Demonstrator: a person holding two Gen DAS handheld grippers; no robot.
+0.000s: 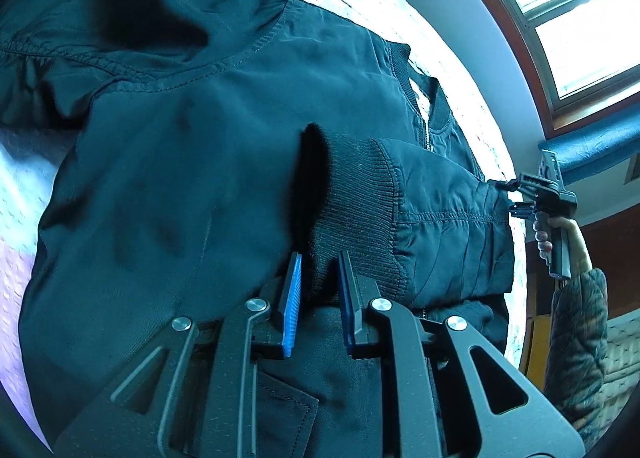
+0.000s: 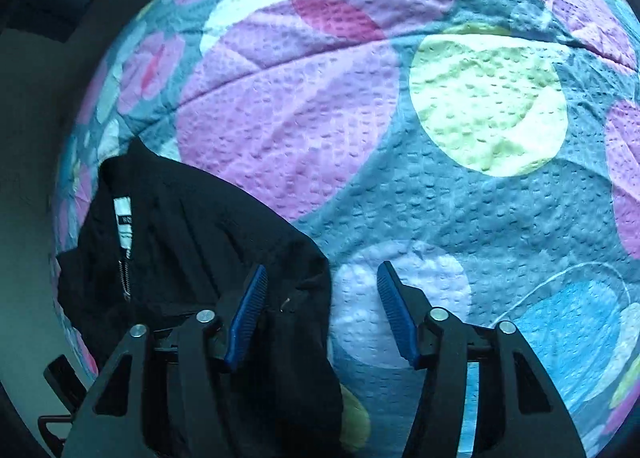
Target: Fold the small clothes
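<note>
The jacket (image 1: 200, 146) is dark and puffy, and it lies on my bed cover (image 2: 400, 138), the one with the big colored circles. It is mostly spread out. One sleeve (image 1: 440, 226) is already laid across the front of the jacket, over the zipper (image 1: 427, 134). The knitted cuff (image 1: 352, 218) at the end of that sleeve rests near the middle of the jacket.

My left gripper (image 1: 318, 290) is right at the cuff. Its two blue pads (image 1: 291, 294) sit on each side of the cuff's edge with a small gap between them. I think they are pinching the cuff, but I cannot tell for sure if they squeeze it or just sit around it.

My right gripper (image 2: 318, 310) is at the jacket's side edge, close to the collar and its white label (image 2: 123, 222). Its fingers are spread wide. One finger is over the dark cloth and the other is over the bed cover, so it holds nothing. From the left camera I can see my hand (image 1: 560, 238) holding that gripper beside the jacket, with the window (image 1: 580, 18) far behind it.

I think the folding has only begun. One sleeve is in. The other sleeve looks bunched up at the far side of the jacket. That sleeve and the body are not folded yet.
</note>
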